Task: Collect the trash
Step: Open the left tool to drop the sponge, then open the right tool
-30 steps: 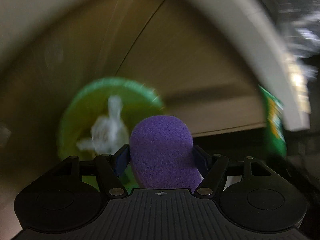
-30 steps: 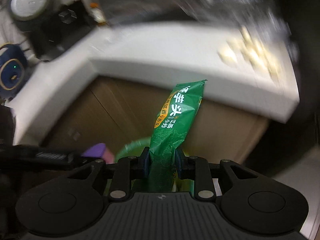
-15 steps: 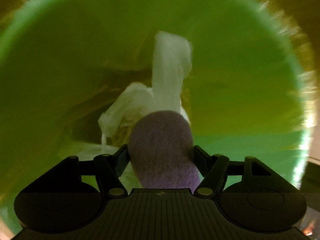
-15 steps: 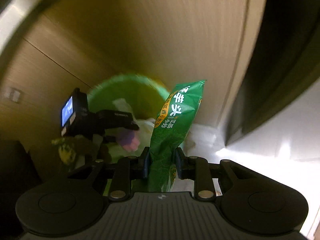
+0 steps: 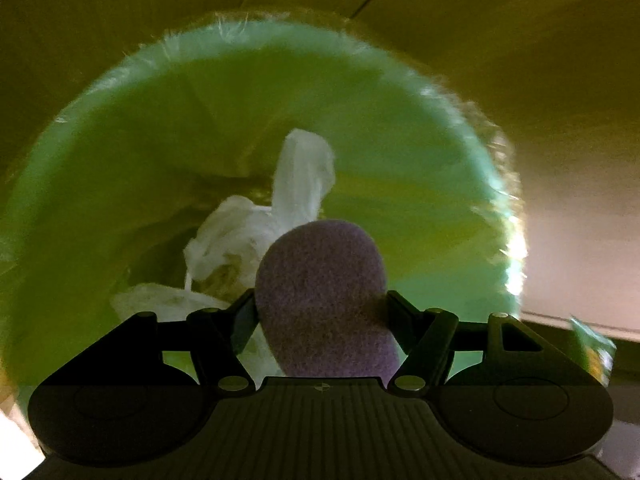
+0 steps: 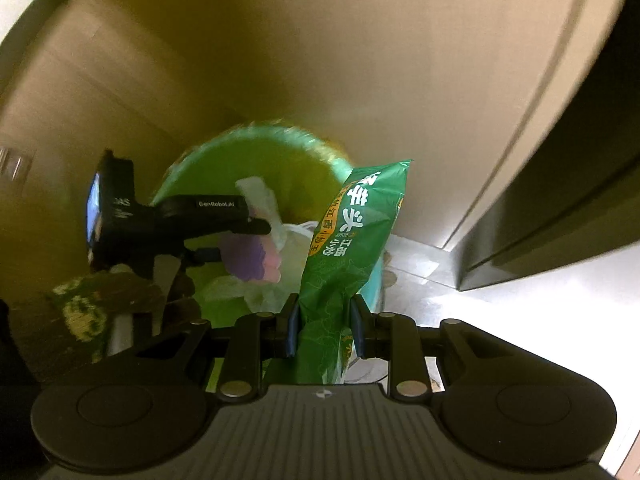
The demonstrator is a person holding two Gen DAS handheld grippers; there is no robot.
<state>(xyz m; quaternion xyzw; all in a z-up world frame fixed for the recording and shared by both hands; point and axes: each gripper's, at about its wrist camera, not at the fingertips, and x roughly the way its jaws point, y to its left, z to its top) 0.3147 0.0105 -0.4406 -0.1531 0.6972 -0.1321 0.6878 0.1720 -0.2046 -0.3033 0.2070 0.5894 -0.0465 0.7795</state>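
Note:
My left gripper [image 5: 320,312] is shut on a purple sponge [image 5: 320,280] and points down into a bin lined with a green bag [image 5: 160,140]. White crumpled plastic [image 5: 280,208] lies in the bin. In the right wrist view my right gripper [image 6: 324,320] is shut on a green snack packet [image 6: 352,240] beside the bin's right rim [image 6: 256,136]. The left gripper [image 6: 240,236] with the purple sponge [image 6: 248,256] shows there over the bin's mouth. The packet's edge [image 5: 592,344] shows at the left wrist view's far right.
Wooden cabinet panels [image 6: 320,60] rise behind the bin. A pale floor [image 6: 520,300] lies to the right, with a dark panel [image 6: 580,180] above it. A patterned sleeve [image 6: 92,308] holds the left gripper at the left.
Both grippers have come down from counter height to the green bin. The bin now fills the left wrist view, and the right gripper has come closer to its rim. Both grips are unchanged.

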